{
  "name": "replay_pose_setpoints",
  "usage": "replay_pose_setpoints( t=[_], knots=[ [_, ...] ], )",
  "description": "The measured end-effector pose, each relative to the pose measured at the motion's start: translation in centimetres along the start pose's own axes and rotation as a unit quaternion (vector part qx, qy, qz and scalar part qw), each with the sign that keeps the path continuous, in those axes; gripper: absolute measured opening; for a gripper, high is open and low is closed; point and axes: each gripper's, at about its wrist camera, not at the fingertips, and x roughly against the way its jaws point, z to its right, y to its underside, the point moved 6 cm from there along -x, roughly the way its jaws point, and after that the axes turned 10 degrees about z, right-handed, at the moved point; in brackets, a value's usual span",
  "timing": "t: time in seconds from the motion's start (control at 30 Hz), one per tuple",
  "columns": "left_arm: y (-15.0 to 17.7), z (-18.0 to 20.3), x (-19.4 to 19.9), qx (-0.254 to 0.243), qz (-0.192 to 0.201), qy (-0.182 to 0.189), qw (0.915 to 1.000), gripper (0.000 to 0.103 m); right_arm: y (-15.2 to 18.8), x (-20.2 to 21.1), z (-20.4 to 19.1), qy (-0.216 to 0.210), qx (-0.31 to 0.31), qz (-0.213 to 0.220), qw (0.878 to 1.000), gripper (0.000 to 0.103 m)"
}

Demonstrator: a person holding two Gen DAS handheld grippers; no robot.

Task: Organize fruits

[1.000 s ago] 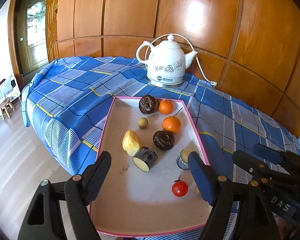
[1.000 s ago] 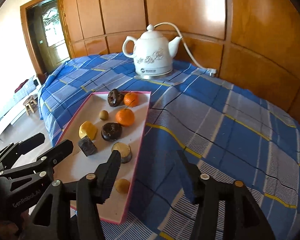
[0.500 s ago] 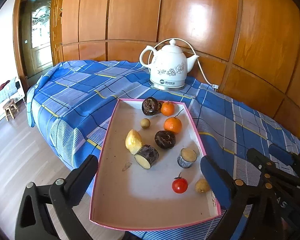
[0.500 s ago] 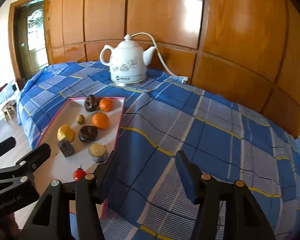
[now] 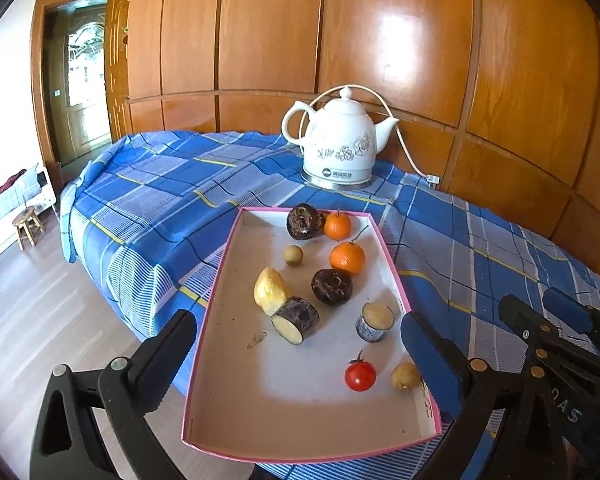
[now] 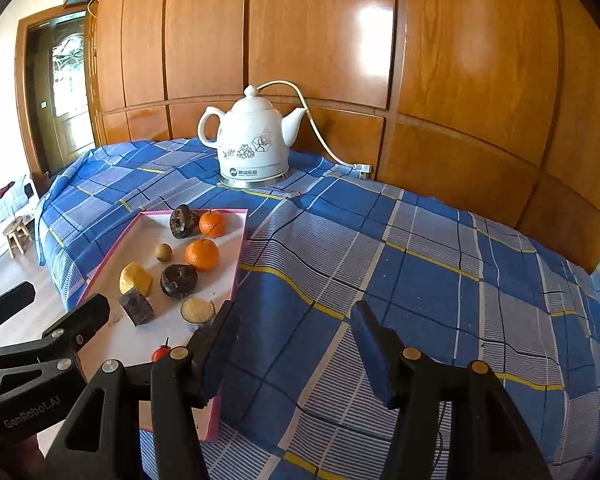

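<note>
Jaws of the left gripper [image 5: 296,354] are spread wide, just opened further, nothing between them; it is held over the near end of the pink-rimmed tray [image 5: 210,312]. The right gripper [image 6: 294,342] is seen partly open and empty above the blue plaid cloth [image 6: 420,264], just right of the tray. All fruit is found inside the tray: cherry tomato [image 5: 360,376] and a small tan fruit [image 5: 406,376] nearest, then a cut dark-skinned piece [image 5: 296,318] touching a yellow piece [image 5: 270,290], and a short cut stub [image 5: 375,322] to their right. Further back a dark round fruit [image 5: 332,286], two oranges [image 5: 347,258], a small olive-coloured fruit [image 5: 293,255] and another dark fruit [image 5: 302,221] are seen. A white kettle [image 5: 340,142] is set on the cloth beyond the tray, by the wood panelling [image 5: 380,40].
</note>
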Motion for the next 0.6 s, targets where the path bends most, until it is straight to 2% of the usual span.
replay_pose_setpoints(
  t=[0.6],
  knots=[
    [-0.11,-0.5,0.45,0.002,0.017,-0.018,0.9997,0.103,0.05,0.22,-0.51,0.002,0.005,0.002,1.0,0.058]
  ],
)
